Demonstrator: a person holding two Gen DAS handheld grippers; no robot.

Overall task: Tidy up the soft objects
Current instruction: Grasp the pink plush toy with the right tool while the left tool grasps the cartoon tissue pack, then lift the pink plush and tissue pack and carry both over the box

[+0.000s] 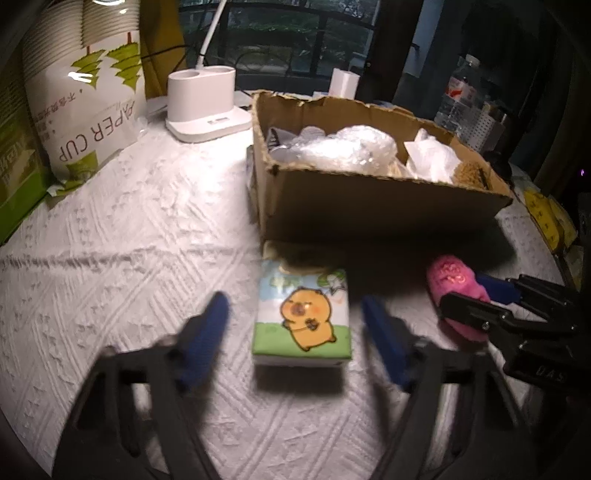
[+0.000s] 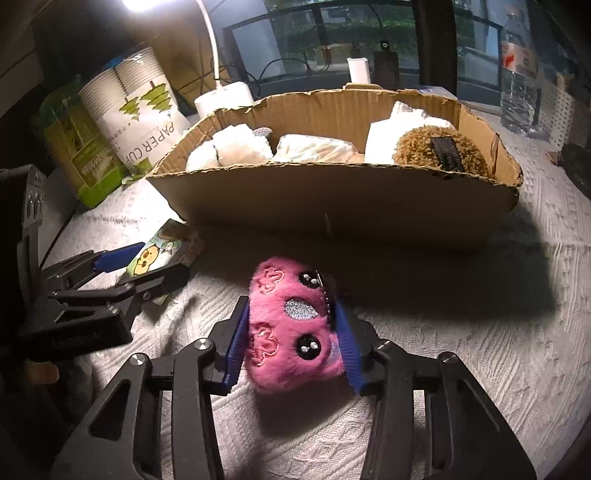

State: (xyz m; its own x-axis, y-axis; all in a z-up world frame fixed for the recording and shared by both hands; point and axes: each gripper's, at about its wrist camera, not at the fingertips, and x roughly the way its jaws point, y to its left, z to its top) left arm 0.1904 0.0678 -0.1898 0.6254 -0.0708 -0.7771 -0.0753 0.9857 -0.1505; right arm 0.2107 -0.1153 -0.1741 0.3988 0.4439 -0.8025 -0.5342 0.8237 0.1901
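Partly hidden, pink plush (image 2: 291,328) sits clamped in right tongs (image 2: 291,332); left tongs (image 1: 295,328) wide.

Both tilt downward: left gripper (image 1: 295,321) stands with jaws apart, right gripper (image 2: 291,347) is clamped.

White textured tablecloth (image 1: 129,240), lit desk lamp (image 1: 201,107), dark window (image 1: 277,29)
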